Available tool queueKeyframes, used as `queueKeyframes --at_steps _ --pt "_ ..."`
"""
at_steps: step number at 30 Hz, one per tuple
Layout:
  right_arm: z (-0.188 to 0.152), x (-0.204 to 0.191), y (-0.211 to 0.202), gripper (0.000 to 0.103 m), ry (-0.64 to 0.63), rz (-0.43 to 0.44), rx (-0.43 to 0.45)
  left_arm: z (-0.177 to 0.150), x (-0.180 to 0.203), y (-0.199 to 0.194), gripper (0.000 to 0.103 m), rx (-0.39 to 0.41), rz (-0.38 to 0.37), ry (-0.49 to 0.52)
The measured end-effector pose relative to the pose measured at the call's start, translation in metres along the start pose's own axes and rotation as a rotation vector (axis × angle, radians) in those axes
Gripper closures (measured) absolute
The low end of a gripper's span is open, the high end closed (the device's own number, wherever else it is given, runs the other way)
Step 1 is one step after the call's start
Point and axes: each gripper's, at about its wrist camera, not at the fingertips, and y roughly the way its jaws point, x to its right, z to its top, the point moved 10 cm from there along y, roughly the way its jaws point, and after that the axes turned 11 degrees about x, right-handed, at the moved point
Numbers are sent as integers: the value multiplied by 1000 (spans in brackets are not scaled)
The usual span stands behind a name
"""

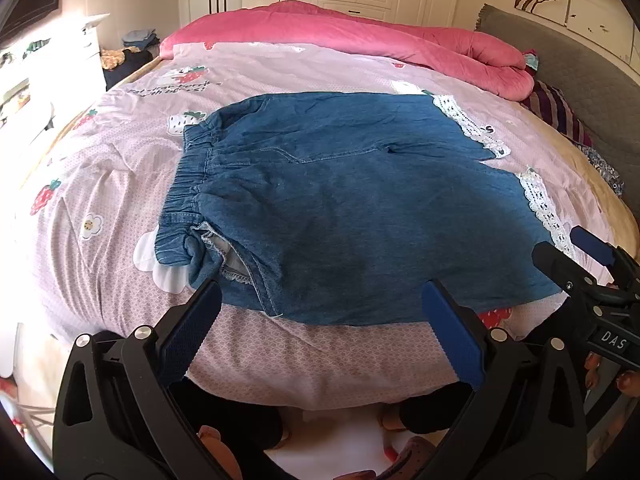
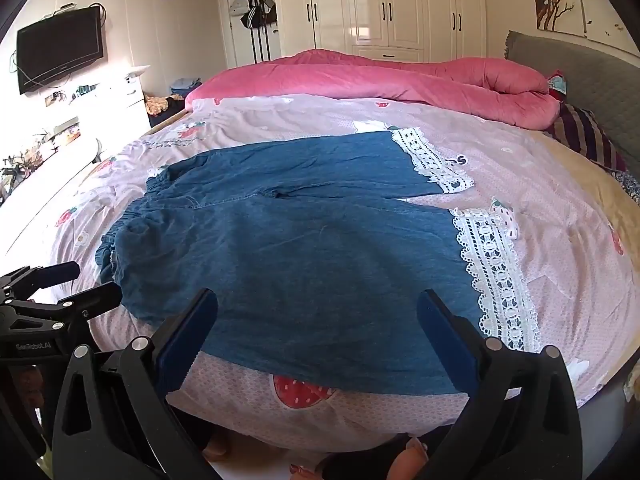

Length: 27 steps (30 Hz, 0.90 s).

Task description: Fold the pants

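You held both sets of fingers wide and empty, left gripper (image 1: 320,330) marked "GenRobot.AI", right gripper (image 2: 316,338) "DAS", above denim pants (image 1: 340,208) flat on the bed (image 1: 120,184), pink quilt (image 1: 360,40) behind.

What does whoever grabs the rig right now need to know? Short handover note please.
Left gripper: open, empty, above the near edge of the pants, at the waistband end.
Right gripper: open, empty, above the near edge, closer to the lace hems.
Pants: blue denim, spread flat on the pink strawberry bedspread, elastic waistband to the left, white lace hems to the right, legs side by side.
Done: pants laid out; no fold visible.
Left: every fold. Probably start by bringing the near leg over the far one.
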Motion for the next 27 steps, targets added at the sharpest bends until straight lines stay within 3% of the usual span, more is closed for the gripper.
queueKeyframes --at_steps 27 --pt "-4 -3 2 4 -14 -8 -6 2 0 -2 9 12 6 7"
